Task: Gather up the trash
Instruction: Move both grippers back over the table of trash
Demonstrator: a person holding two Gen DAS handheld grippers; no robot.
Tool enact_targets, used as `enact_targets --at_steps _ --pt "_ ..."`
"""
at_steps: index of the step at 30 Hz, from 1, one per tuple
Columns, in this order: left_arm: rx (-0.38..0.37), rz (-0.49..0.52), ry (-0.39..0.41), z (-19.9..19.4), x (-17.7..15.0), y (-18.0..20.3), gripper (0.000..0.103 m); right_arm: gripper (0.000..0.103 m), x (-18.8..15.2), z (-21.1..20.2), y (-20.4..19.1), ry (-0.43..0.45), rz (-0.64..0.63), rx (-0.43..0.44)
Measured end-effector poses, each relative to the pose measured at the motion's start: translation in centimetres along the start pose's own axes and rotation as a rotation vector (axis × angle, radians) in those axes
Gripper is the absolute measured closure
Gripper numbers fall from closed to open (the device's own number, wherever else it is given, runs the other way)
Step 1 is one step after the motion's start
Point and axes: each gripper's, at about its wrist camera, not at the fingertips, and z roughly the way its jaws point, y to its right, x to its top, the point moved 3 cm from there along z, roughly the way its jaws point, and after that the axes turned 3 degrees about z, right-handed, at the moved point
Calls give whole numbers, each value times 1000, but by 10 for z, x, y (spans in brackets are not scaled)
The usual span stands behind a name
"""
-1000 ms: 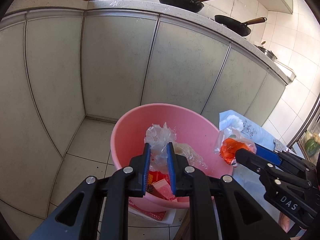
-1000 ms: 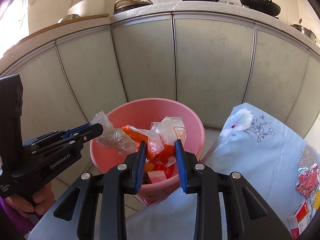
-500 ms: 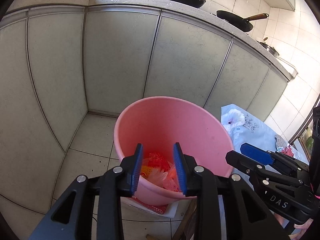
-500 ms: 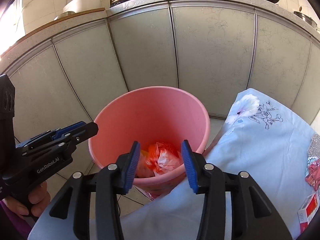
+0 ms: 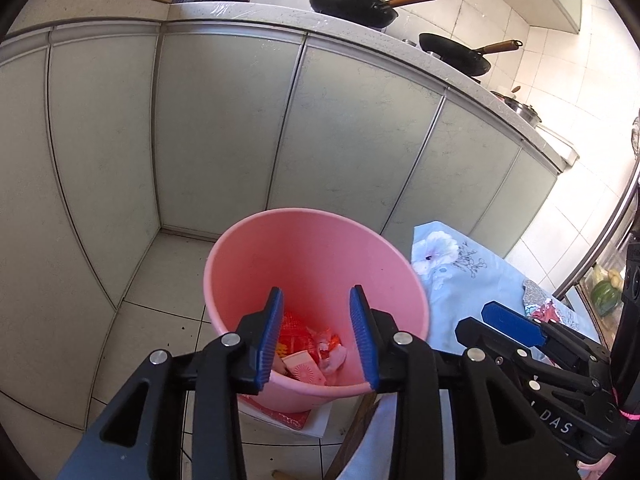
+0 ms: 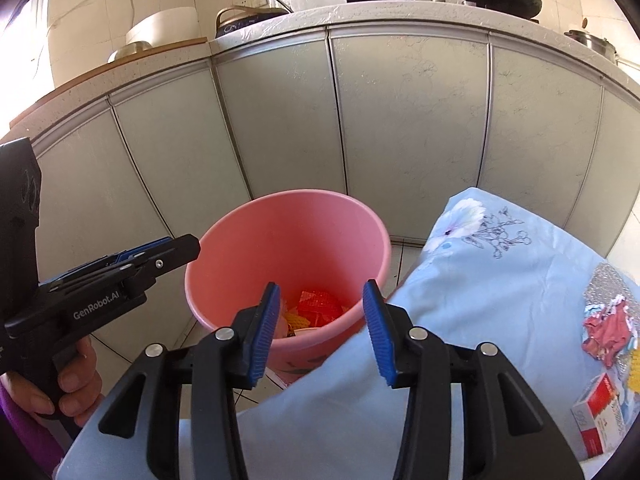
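Left wrist view: left gripper (image 5: 316,336), jaws just been opening, nothing between them, above pink bucket (image 5: 256,256) holding trash (image 5: 316,344); floor free at bucket's left; right gripper (image 6: 322,330) parted, empty, over tablecloth (image 6: 500,276) edge.

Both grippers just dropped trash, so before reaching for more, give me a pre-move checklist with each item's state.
1. Left gripper empty: ok, jaws have just been opening, nothing between them.
2. Right gripper empty: ok, jaws apart, nothing between them.
3. Dropped wrappers inside the round pink plastic bucket: ok.
4. Bucket upright on the floor: ok.
5. More trash waiting: ok, a crumpled red wrapper and a red-and-white carton lie on the pale blue floral cloth.
6. Anything stuck to the gripper pads: cannot tell.
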Motion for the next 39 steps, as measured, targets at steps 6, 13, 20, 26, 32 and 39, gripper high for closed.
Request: enact_targets --at_steps 6,13,20,26,32,39 --pt "-25 35 7 -6 2 21 69 59 -6 -26 11 25 3 -26" --pt "-63 85 11 -13 0 53 69 59 -18 -61 26 52 10 -69" --pt "-112 141 4 -15 -5 91 69 59 -37 -99 42 75 2 -133" --pt "-158 189 -1 -15 -8 125 69 59 -53 -128 57 105 -2 -202" --pt "-197 234 -9 -16 -13 155 69 59 -72 -150 84 108 59 -247" --pt "-239 271 -18 -16 -19 182 69 59 -96 -176 118 101 153 -293"
